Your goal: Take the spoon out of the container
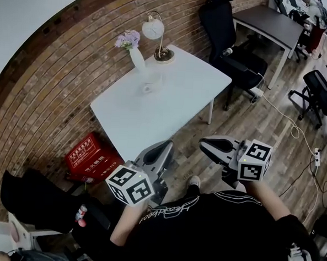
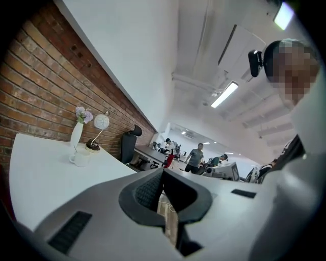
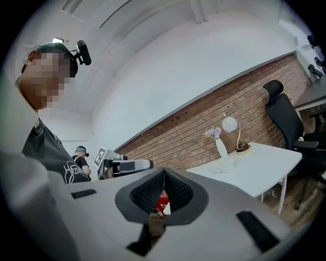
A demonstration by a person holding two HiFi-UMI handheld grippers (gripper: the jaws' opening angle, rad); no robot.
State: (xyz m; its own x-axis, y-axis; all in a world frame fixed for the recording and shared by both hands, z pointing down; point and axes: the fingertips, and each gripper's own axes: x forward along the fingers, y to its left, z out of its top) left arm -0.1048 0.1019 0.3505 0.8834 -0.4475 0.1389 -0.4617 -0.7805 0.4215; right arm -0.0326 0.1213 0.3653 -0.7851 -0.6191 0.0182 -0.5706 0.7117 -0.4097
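Both left claw (image 1: 163, 149) and right claw (image 1: 206, 143) closed, empty; one cup (image 1: 149, 88), one table (image 1: 176, 103)

The white table (image 1: 179, 103) carries a flower vase (image 1: 137, 59), a lamp (image 1: 153, 29) and a cup (image 2: 80, 157).

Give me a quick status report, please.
Left gripper shut, empty. Right gripper shut, empty. Cup on white table, untouched; spoon too small to tell. Nothing in the way.

On the white table (image 1: 176, 108) I count one vase (image 1: 137, 58), one lamp (image 1: 153, 29) and one mug (image 1: 149, 88). Beside that table I see one red crate (image 1: 90, 158) and one black chair (image 1: 219, 26).
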